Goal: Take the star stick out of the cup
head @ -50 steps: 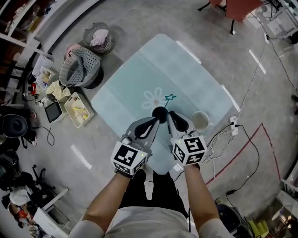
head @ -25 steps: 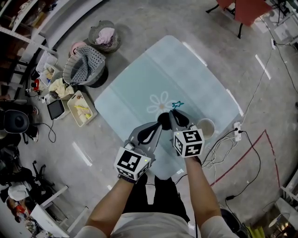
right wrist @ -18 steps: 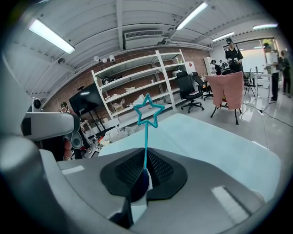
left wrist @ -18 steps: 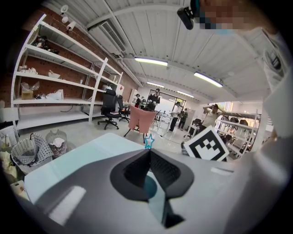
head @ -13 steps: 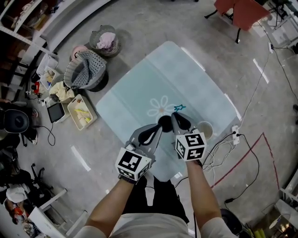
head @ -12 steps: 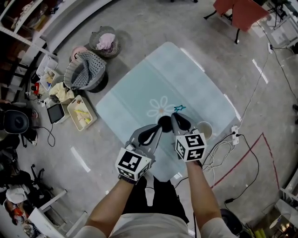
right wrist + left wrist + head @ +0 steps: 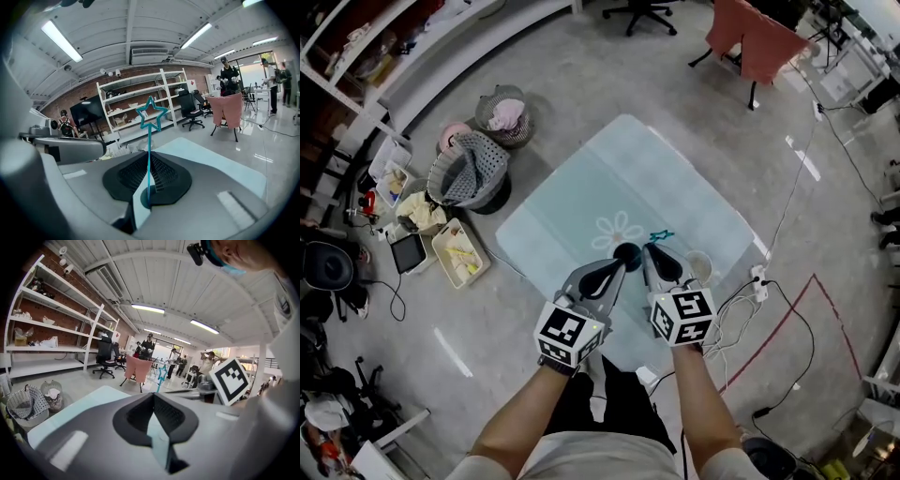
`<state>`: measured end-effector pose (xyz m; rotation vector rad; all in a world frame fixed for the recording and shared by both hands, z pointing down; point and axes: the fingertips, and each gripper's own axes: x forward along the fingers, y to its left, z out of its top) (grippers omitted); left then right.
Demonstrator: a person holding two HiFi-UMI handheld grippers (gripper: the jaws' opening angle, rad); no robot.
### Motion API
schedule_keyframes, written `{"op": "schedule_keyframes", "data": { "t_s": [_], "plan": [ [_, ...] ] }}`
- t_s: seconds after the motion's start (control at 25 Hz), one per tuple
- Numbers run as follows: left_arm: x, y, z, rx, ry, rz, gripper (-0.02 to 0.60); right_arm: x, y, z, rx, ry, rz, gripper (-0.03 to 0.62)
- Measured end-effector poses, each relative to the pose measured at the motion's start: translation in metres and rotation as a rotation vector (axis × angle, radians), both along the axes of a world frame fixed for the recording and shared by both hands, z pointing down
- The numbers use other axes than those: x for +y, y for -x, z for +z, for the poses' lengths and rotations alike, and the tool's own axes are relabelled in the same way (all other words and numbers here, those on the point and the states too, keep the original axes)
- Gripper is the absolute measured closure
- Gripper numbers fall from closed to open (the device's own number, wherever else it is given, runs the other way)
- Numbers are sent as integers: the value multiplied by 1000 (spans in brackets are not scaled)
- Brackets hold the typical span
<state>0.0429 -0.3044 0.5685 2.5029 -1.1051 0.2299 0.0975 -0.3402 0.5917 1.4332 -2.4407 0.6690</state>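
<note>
We hold the star stick clear of the cup

Our right gripper (image 7: 149,182) is clenched on the turquoise star stick (image 7: 150,123), which stands upright from its jaws. Our left gripper (image 7: 153,417) is closed on nothing, just beside it. The white cup (image 7: 698,266) sits on the pale blue table (image 7: 581,187), right of both grippers.

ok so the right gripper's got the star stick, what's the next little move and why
Probably lower the right gripper toward a bare part of the table and lay the star stick down. Its jaws are shut on the stem, and the white cup sits apart to the right of that gripper, so the stick looks already out.
</note>
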Motion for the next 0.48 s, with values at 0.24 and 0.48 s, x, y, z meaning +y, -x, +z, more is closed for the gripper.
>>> {"op": "schedule_keyframes", "data": {
  "t_s": [0.24,0.48],
  "plan": [
    [13,4,-32,-1,-16,25,575,25,2,-49,2,-66,26,566],
    [35,11,-69,-3,-60,72,575,54,10,-98,7,-136,56,566]
  ]
}}
